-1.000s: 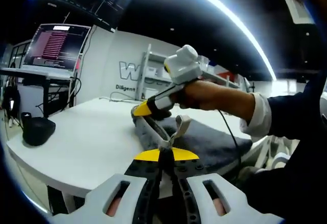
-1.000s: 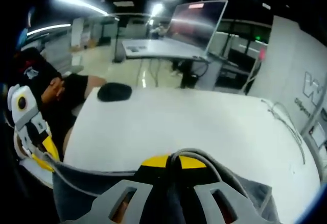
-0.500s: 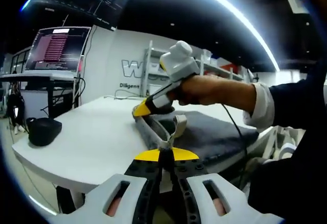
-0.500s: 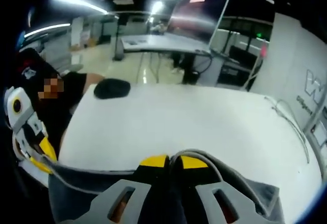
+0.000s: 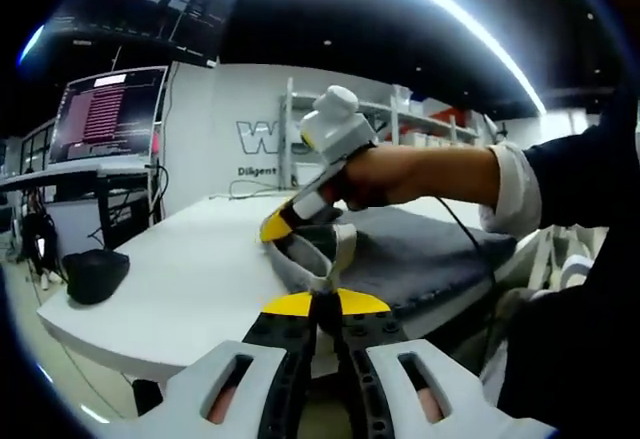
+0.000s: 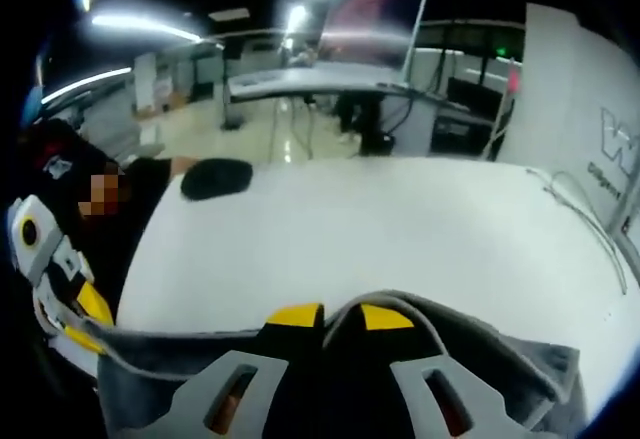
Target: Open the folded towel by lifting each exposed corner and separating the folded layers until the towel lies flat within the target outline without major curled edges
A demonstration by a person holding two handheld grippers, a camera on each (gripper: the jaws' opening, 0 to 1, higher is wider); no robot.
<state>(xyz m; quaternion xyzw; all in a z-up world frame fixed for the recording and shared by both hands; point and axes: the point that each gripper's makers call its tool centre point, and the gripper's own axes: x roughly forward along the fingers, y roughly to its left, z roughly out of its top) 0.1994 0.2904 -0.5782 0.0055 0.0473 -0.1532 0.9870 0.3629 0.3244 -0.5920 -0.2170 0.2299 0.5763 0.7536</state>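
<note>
Left gripper (image 5: 322,287) clamped on a grey towel (image 5: 420,259) corner at the white table's (image 5: 190,279) near edge. Right gripper (image 6: 338,321), nearer the table's middle, pinched shut on the adjoining hem. Towel stretched between the two, raised edge running gripper to gripper, rest lying rightward on the tabletop.

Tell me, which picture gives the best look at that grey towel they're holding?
The left gripper view: the towel spreads across the white table, its edge pinched by both the left tongs and the right tongs. The right gripper view catches just a close-up strip of it along the bottom.
</note>
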